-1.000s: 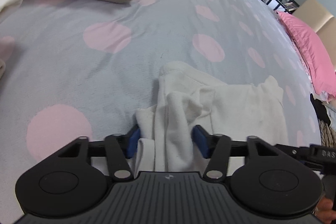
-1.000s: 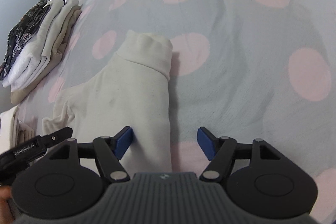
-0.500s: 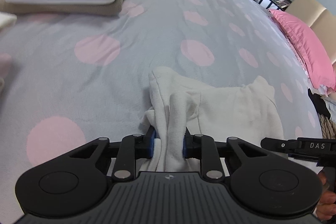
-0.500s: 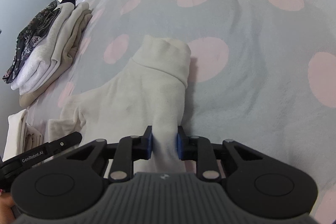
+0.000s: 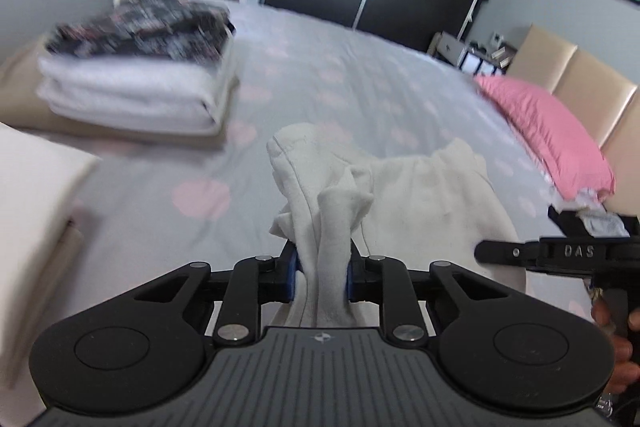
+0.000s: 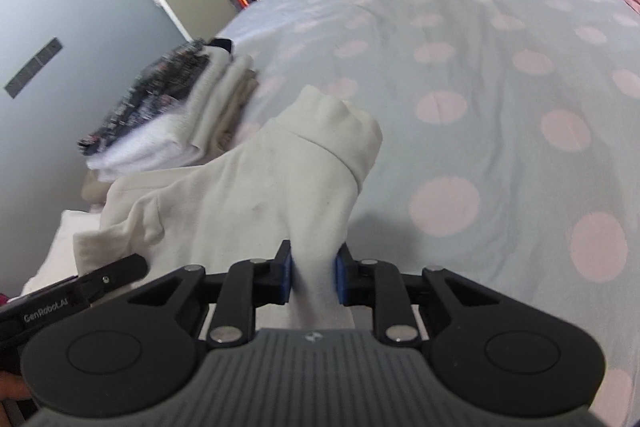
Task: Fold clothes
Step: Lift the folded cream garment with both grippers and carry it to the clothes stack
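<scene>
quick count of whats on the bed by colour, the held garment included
cream: 1, the cream garment clamped by the left gripper and right gripper
pink: 1, pink pillow
mixed: 1, stack of folded clothes, dark patterned piece on top
total: 3

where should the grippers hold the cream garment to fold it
By its near edge, from the person's side, as now: the left gripper pinches the bunched corner, the right gripper the flatter one. The cream garment trails away over the bed, cuff farthest.
</scene>
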